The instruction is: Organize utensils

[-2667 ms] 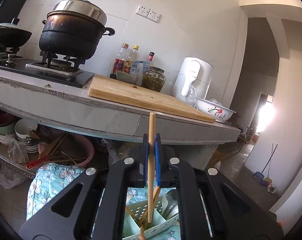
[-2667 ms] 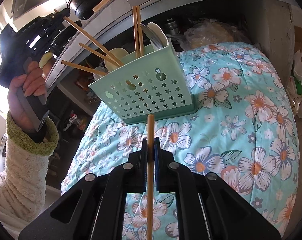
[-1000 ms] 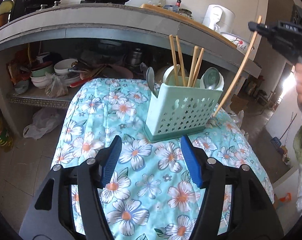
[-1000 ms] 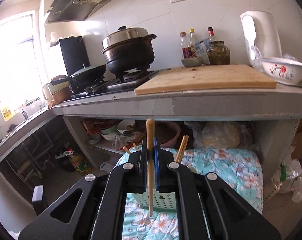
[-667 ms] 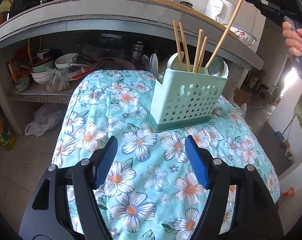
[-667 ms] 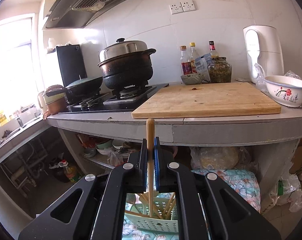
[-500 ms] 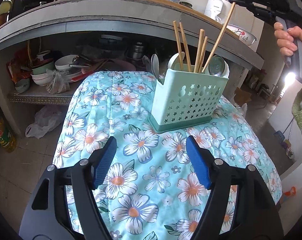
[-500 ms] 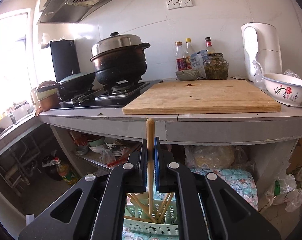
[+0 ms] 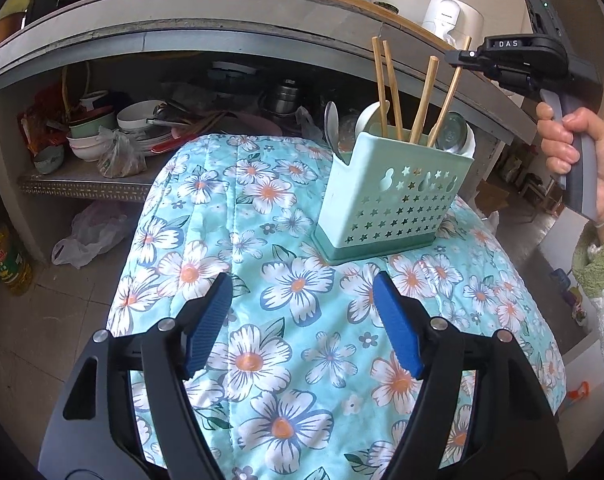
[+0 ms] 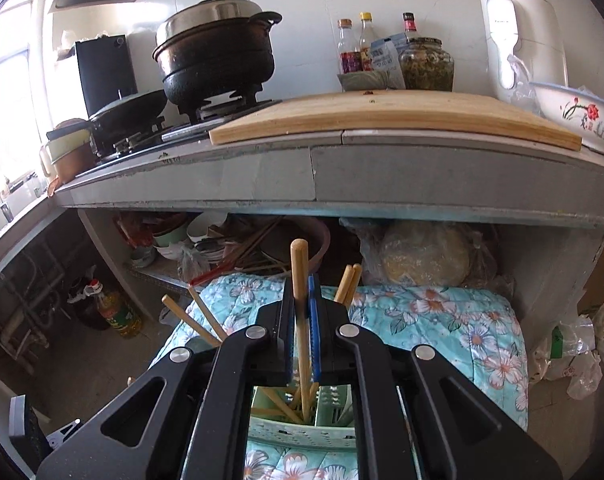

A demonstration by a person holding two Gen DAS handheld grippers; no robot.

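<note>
Key relation: the chopstick (image 10: 300, 304) hangs directly below the right gripper (image 10: 300, 312), its lower end already inside the mint utensil holder (image 9: 393, 196); the next move, as I judge it, is straight down or a plain release.

Right gripper: clamped on the chopstick near its upper end; seen in the left wrist view at upper right of the frame (image 9: 461, 55), above and just right of the holder's rim.

Chopstick axis: long axis nearly upright, leaning; in the left wrist view it runs from upper right down-left into the holder (image 9: 447, 96). Blunt end up, thin end down.

Nearer hand: the right one; it sits over the holder.

Left gripper: (image 9: 302, 320) spread wide, holding nothing, at lower centre of its frame, well apart from the holder, which lies ahead and slightly right.

Holder: stands upright on the floral cloth (image 9: 262, 280), in front of the worktop (image 10: 381, 168); other chopsticks and spoons stand in it.

Risk: the lean may let the stick tip against its neighbours.
</note>
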